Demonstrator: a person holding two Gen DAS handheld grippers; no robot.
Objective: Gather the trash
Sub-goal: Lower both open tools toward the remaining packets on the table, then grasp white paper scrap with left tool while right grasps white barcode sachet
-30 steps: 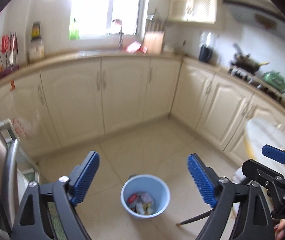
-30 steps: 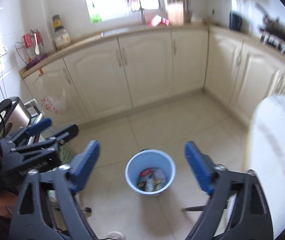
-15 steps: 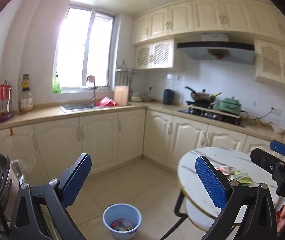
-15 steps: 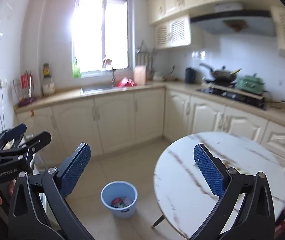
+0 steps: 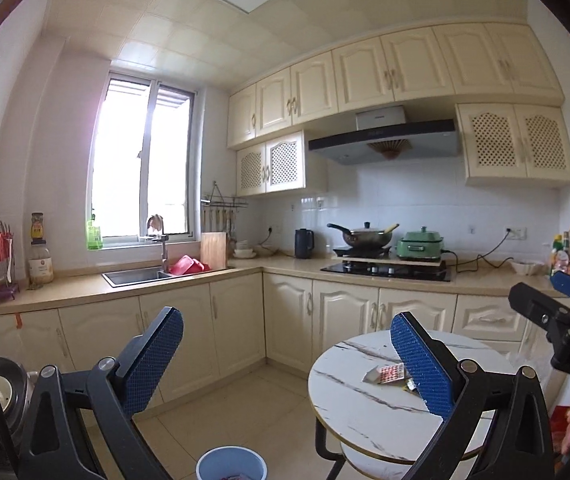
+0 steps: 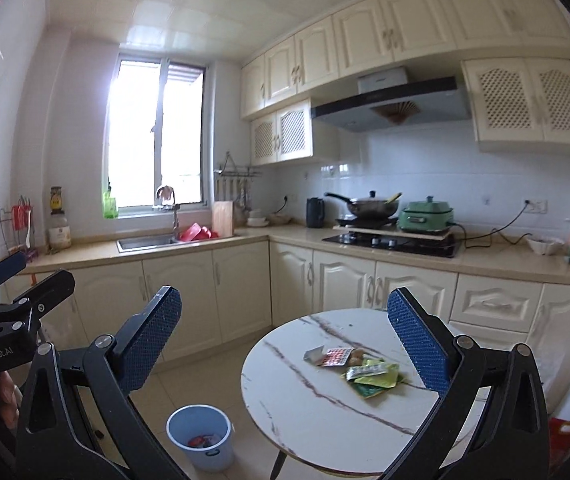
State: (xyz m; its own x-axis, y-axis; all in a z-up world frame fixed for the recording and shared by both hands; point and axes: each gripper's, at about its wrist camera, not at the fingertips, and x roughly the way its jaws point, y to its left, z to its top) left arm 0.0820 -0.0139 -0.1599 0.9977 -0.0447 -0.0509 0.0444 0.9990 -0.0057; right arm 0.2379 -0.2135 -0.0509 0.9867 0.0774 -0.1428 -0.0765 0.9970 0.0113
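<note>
Right wrist view showed my right claw [image 6: 283, 336] and left claw [image 5: 287, 354] both spread wide and empty, ready for a pickup. Wrappers [image 6: 369, 372] lay on the round counter [image 6: 325, 412]; the bin [image 6: 201, 440] stood left of it, handy for drops.

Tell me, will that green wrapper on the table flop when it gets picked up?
Probably: the green wrapper lies flat and crinkled on the round table, so it looks thin and floppy. It likely weighs little and may slide on the smooth top.
</note>
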